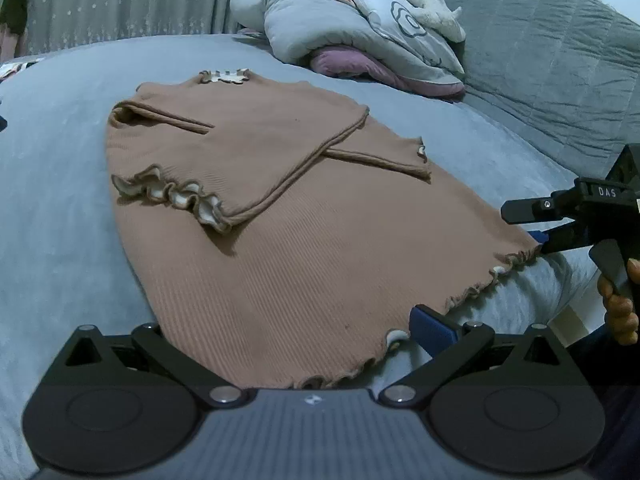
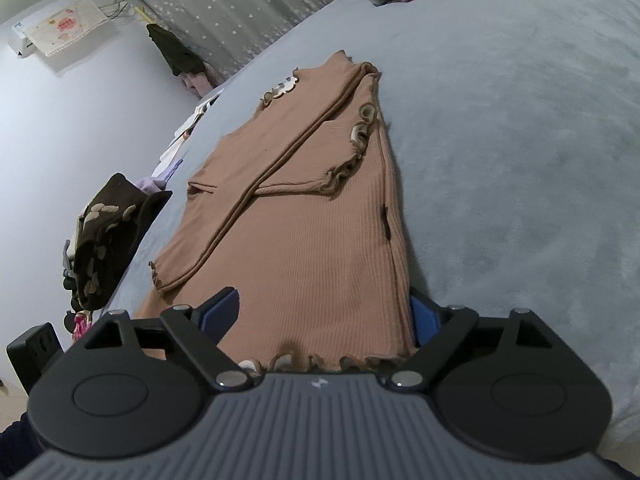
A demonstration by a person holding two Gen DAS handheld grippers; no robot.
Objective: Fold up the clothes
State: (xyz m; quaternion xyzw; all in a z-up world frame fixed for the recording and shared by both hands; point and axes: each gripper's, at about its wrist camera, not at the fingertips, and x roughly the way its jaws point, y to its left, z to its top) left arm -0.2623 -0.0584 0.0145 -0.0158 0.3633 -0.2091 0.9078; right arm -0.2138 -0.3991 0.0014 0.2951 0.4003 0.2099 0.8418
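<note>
Left gripper low and level with jaws spread wide, only one blue-padded finger showing; right gripper also low, jaws wide apart, both blue pads visible, held by a hand wrapped round its handle at far right of left view.

A brown ribbed top lies flat on the grey bed, both sleeves folded across its front. The left tool straddles the ruffled hem, fingers spread. The right tool reaches the hem's right corner.
</note>
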